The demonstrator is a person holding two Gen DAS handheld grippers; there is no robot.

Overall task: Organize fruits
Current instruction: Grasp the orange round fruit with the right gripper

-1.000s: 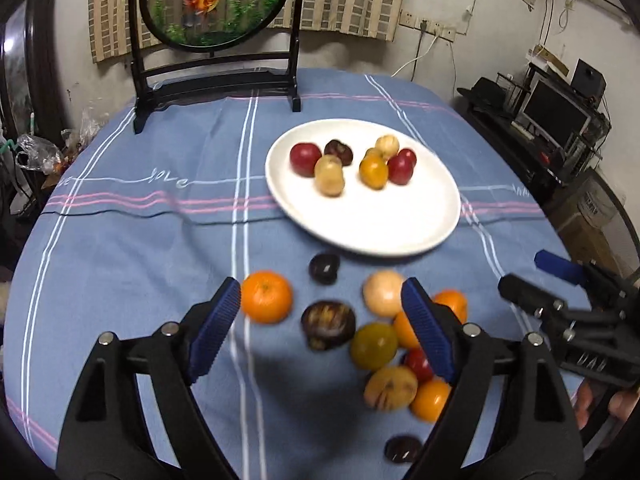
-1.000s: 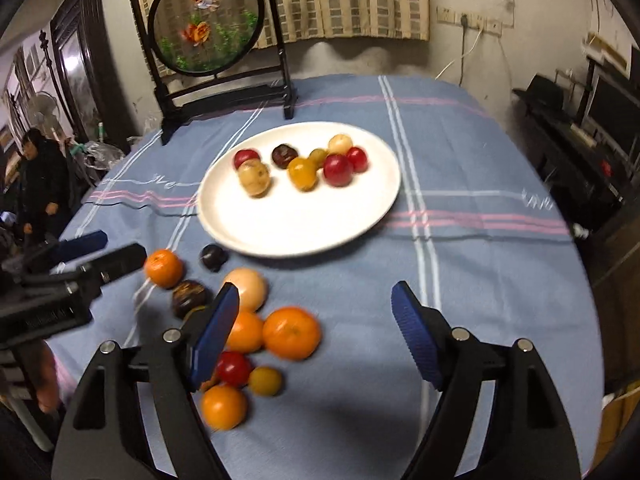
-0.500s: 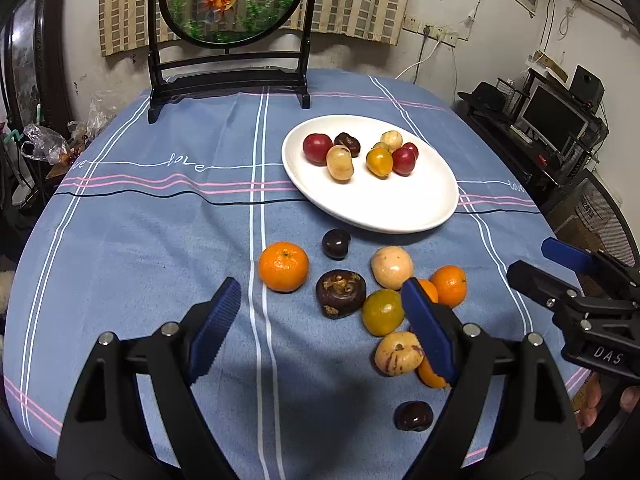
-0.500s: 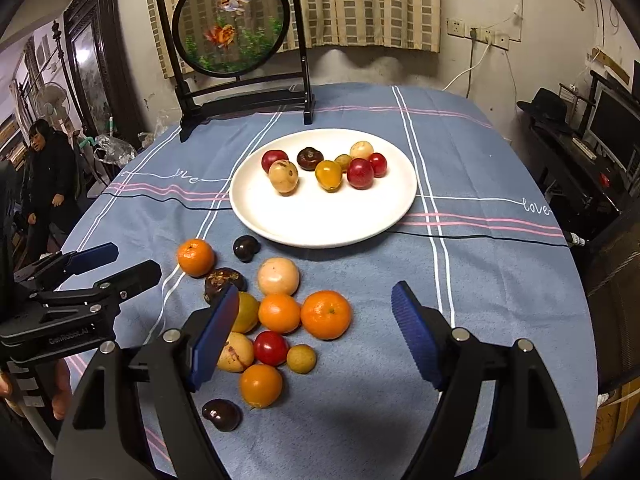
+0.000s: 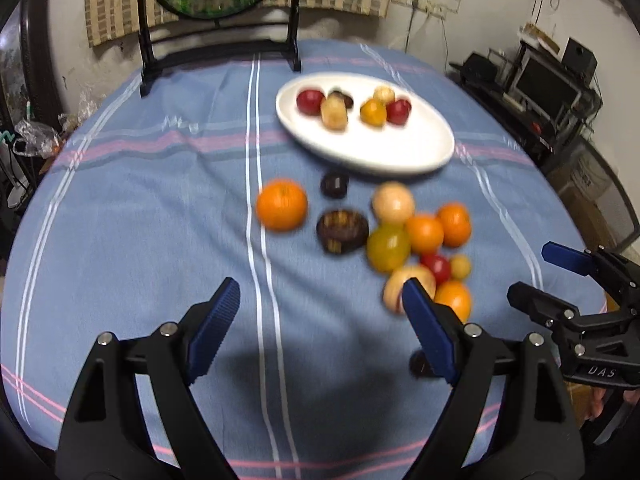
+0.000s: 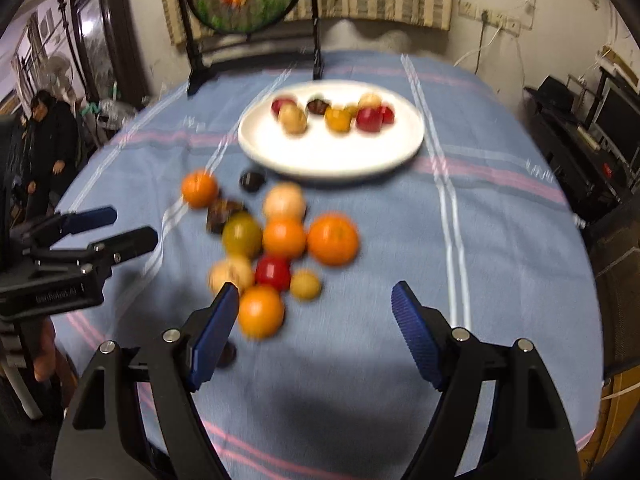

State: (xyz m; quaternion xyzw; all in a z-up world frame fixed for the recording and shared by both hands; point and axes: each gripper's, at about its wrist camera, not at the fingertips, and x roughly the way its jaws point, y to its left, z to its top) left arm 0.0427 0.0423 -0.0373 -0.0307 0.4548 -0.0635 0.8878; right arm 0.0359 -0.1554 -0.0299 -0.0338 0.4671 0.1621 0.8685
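A white plate (image 5: 400, 152) (image 6: 332, 152) on the blue striped cloth holds several small fruits, red, yellow, tan and dark. Nearer, loose fruits lie in a cluster: a mandarin (image 5: 282, 205), a dark brown fruit (image 5: 343, 231), a green-yellow one (image 5: 388, 246) and a big orange (image 6: 333, 239). My left gripper (image 5: 320, 300) (image 6: 130, 225) is open over bare cloth, with the cluster just beyond its right finger. My right gripper (image 6: 316, 300) (image 5: 536, 274) is open too. An orange (image 6: 261, 311) sits beside its left finger, and a small dark fruit is half hidden behind that finger.
A round painted screen on a black stand (image 5: 218, 46) stands at the table's far edge. A desk with a monitor (image 5: 548, 84) is off the right side. A person in dark clothes (image 6: 48, 136) stands left of the table. The cloth's right half lies bare (image 6: 500, 240).
The fruit cluster has slid up in both views: it was between the left fingers, now it lies beyond them. Both pictures blur with motion. Neither gripper's jaws changed.
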